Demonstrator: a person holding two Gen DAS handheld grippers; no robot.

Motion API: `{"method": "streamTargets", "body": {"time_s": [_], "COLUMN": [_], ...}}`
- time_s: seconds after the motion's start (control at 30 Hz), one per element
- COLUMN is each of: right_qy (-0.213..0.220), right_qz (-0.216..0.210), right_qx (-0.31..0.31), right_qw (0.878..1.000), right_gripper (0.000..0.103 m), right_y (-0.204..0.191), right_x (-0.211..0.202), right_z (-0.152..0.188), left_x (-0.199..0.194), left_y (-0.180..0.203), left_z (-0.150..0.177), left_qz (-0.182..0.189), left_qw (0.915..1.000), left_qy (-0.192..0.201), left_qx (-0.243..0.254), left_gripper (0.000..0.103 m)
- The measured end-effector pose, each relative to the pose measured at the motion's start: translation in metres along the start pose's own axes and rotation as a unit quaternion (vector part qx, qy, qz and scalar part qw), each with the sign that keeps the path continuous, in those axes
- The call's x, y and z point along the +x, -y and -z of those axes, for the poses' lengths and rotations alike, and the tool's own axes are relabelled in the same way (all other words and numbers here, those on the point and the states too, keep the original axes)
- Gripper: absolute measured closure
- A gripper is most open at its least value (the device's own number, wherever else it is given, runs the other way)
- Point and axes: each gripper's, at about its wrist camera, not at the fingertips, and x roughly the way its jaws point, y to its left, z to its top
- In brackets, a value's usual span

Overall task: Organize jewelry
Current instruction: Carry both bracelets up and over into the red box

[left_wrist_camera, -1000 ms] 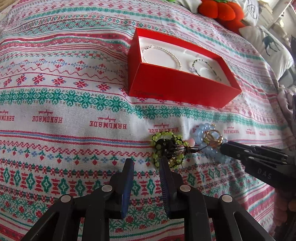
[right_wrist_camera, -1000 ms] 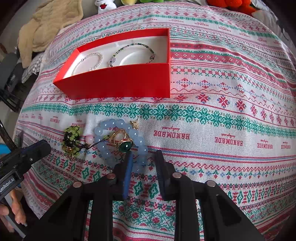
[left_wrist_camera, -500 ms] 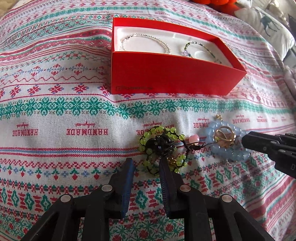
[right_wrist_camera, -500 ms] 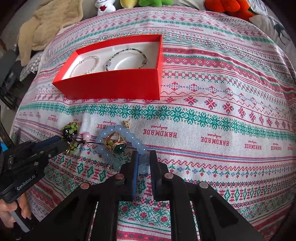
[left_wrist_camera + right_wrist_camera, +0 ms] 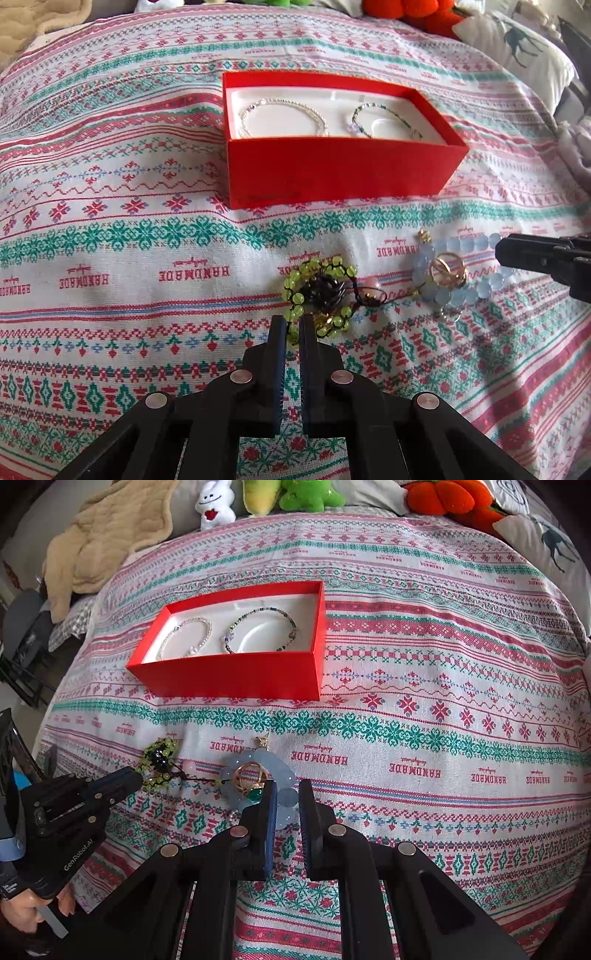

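Jaws nearly closed on both: left gripper (image 5: pixel 293 325) pinching green bracelet (image 5: pixel 317 295), right gripper (image 5: pixel 287 794) straddling blue bracelet (image 5: pixel 258 782) with rings (image 5: pixel 251 779); red box (image 5: pixel 236 675) far holds two bracelets (image 5: pixel 229 635), so roughly half remains on cloth (image 5: pixel 443 738).

Left gripper (image 5: pixel 292 325): black frame, blue ribbed pads (image 5: pixel 281 354), silver screws, white "GenRobot.AI" lettering; bare-skinned hand (image 5: pixel 26 912).

the right gripper (image 5: pixel 287 794) covers part of the blue bracelet (image 5: pixel 286 797); the box's (image 5: pixel 332 173) front wall hides the bracelets' near edges.
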Motion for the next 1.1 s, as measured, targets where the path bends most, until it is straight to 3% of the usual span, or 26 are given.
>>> {"method": "streamTargets", "body": {"time_s": [0.53, 1.1], "right_qy": [0.058, 0.099], "right_qz": [-0.029, -0.060], "right_qx": [0.002, 0.063], "right_qw": [0.998, 0.991], "right_gripper": [0.091, 0.091], "right_y": [-0.005, 0.003], "right_x": [-0.049, -0.068], "right_z": [-0.017, -0.060], "left_x": [-0.062, -0.072], "left_y": [0.001, 0.002], "left_z": [-0.021, -0.075], "left_qz": [0.036, 0.059], "left_qw": [0.9968, 0.9899], "left_qy": [0.071, 0.114], "left_qx": [-0.010, -0.060], "left_gripper": [0.102, 0.102]}}
